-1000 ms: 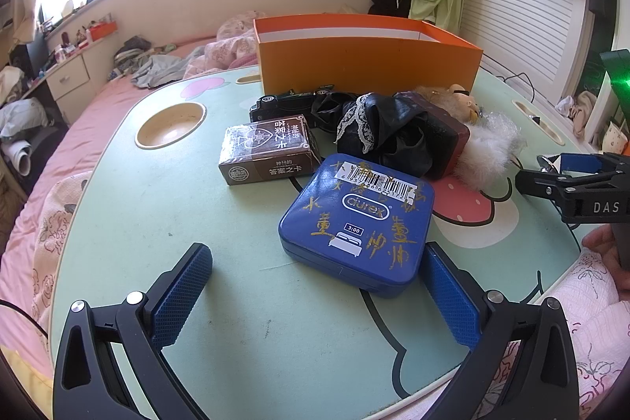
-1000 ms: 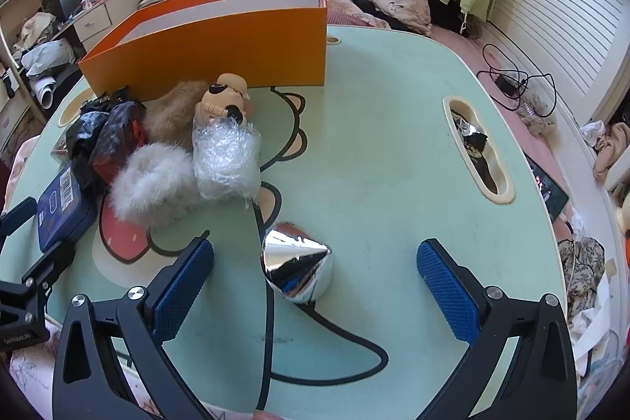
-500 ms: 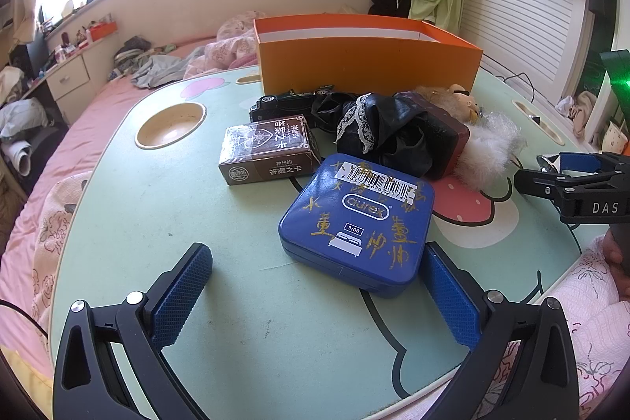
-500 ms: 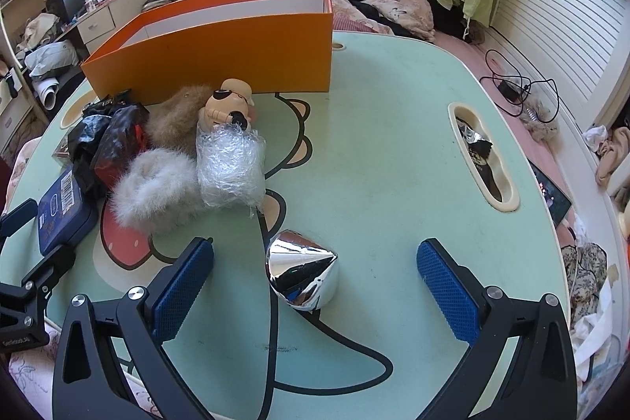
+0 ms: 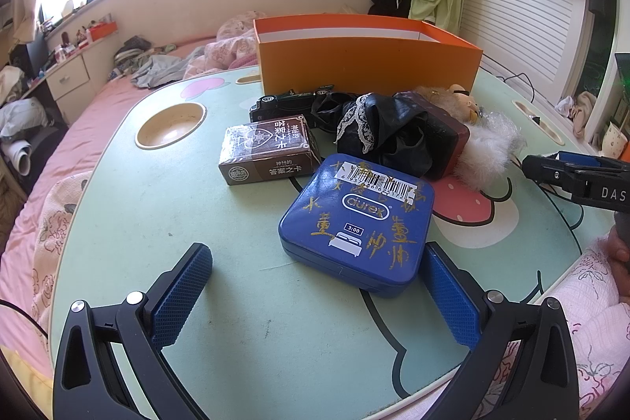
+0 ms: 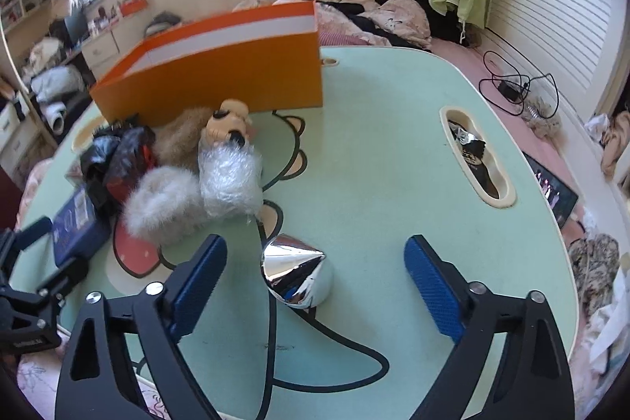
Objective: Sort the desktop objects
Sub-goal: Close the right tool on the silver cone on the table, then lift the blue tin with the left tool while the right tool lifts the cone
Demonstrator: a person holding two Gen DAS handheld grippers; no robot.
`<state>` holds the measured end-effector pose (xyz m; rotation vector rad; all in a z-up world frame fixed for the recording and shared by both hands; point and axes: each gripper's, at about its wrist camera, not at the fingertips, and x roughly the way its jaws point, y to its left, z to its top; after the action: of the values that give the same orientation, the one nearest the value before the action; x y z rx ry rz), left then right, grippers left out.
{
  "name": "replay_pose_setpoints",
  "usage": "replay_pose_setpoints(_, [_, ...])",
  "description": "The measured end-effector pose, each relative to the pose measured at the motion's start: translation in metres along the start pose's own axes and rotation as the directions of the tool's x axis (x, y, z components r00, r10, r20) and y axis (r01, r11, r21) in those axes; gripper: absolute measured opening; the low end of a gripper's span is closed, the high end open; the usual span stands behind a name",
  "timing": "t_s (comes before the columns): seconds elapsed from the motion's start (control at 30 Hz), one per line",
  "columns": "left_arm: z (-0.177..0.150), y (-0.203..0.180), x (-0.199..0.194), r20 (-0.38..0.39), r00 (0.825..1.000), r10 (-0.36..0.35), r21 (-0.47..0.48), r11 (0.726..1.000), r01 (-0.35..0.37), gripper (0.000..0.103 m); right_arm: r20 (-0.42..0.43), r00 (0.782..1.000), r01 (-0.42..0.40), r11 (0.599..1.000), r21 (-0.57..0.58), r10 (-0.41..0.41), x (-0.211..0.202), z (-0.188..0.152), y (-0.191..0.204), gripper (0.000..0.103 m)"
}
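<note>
Currently: right tongs [image 6: 315, 272] closing, blue pads either side of shiny silver cone-shaped object [image 6: 296, 275] lying on mint-green cartoon-printed surface [image 6: 378, 160], pads not yet touching it. Left tongs [image 5: 315, 296] spread wide, nothing gripped, right pad just beside rounded blue metal tin [image 5: 356, 221]. Beyond tin: brown card box [image 5: 267, 154], black lace-trimmed cloth bundle [image 5: 388, 134], white fluffy toy [image 5: 490, 150] and open orange cardboard box [image 5: 366, 56] at far edge.
</note>
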<state>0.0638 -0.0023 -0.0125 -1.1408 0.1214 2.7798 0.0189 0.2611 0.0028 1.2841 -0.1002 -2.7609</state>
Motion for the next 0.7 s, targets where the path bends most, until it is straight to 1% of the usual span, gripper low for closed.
replay_pose_setpoints(0.1, [0.000, 0.000, 0.001, 0.000, 1.000, 0.000, 0.000, 1.000, 0.000, 0.103, 0.001, 1.000, 0.022, 0.999, -0.024, -0.022, 0.001, 0.001, 0.006, 0.083])
replay_pose_setpoints(0.17, [0.000, 0.000, 0.000, 0.000, 1.000, 0.000, 0.000, 1.000, 0.000, 0.103, 0.006, 0.999, 0.042, 0.998, -0.039, -0.042, 0.000, 0.001, 0.010, 0.072])
replay_pose_setpoints(0.2, [0.000, 0.000, 0.000, 0.000, 1.000, 0.000, 0.000, 1.000, 0.000, 0.103, 0.008, 0.999, 0.051, 0.998, -0.041, -0.050, 0.000, 0.001, 0.011, 0.069])
replay_pose_setpoints(0.23, [0.000, 0.000, 0.001, 0.000, 1.000, 0.000, 0.000, 1.000, 0.000, 0.103, 0.011, 0.998, 0.056, 0.998, -0.041, -0.056, 0.000, 0.000, 0.011, 0.064])
replay_pose_setpoints(0.27, [0.000, 0.000, 0.000, 0.000, 1.000, 0.000, 0.000, 1.000, 0.000, 0.103, 0.015, 0.998, 0.060, 0.997, -0.038, -0.060, 0.000, 0.000, 0.009, 0.056])
replay_pose_setpoints(0.3, [0.000, 0.000, 0.001, 0.000, 1.000, 0.000, 0.000, 1.000, 0.000, 0.103, 0.020, 0.998, 0.065, 0.997, -0.034, -0.064, 0.000, 0.000, 0.007, 0.051])
replay_pose_setpoints(0.37, [0.000, 0.000, 0.000, 0.000, 1.000, -0.001, 0.000, 1.000, 0.001, 0.103, 0.027, 0.997, 0.068, 0.997, -0.024, -0.067, -0.001, 0.001, 0.004, 0.033])
replay_pose_setpoints(0.4, [0.000, 0.000, 0.000, 0.000, 1.000, -0.001, 0.000, 1.000, 0.001, 0.103, 0.029, 0.997, 0.066, 0.998, -0.021, -0.065, -0.001, 0.001, 0.003, 0.032])
replay_pose_setpoints(0.6, [0.000, 0.000, 0.000, 0.001, 1.000, 0.001, -0.002, 1.000, -0.001, 0.103, 0.036, 0.998, 0.043, 0.999, -0.007, -0.043, -0.001, 0.002, -0.002, 0.031])
replay_pose_setpoints(0.7, [-0.001, 0.002, -0.001, 0.008, 1.000, 0.014, -0.016, 1.000, -0.014, 0.103, 0.040, 0.999, 0.034, 0.999, 0.001, -0.034, -0.002, 0.000, -0.003, 0.031])
